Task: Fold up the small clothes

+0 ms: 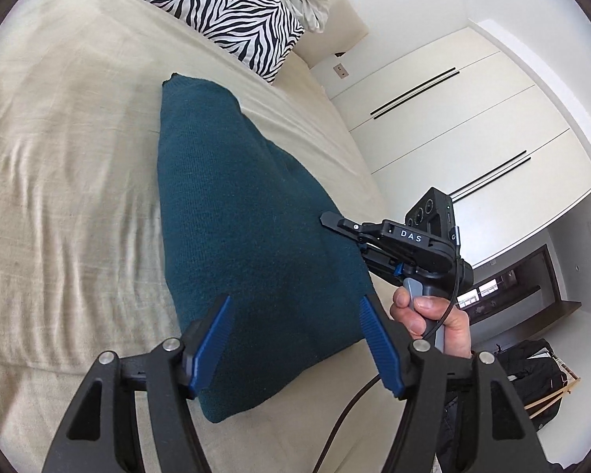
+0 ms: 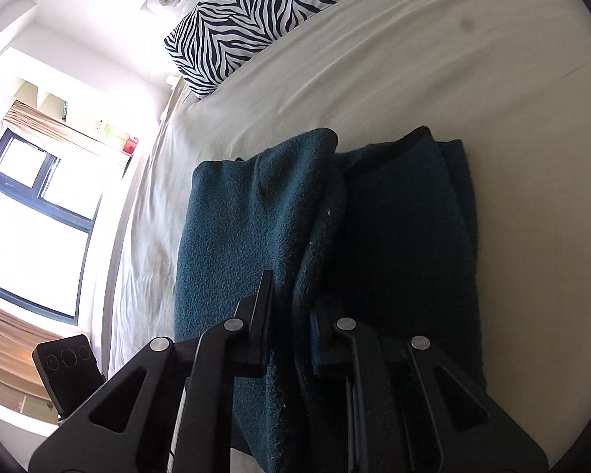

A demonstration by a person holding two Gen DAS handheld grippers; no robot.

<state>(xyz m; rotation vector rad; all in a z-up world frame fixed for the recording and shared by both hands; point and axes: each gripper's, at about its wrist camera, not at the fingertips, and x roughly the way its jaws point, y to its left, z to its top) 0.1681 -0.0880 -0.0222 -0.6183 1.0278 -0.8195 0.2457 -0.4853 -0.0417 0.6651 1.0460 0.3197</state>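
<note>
A teal knit garment (image 1: 232, 236), soft, limp and judged light, is lying partly folded on the bed (image 1: 59, 157). Its raised side edge is being pinched in the closed right gripper (image 2: 291, 315). The left gripper (image 1: 295, 339) is being held open just above the near hem, where the thick, non-slippery layered edge is judged best taken.

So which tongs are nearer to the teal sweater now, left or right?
Right. The right tongs are shut on the teal sweater, pinching a fold. The left tongs are open above it, not touching.
</note>
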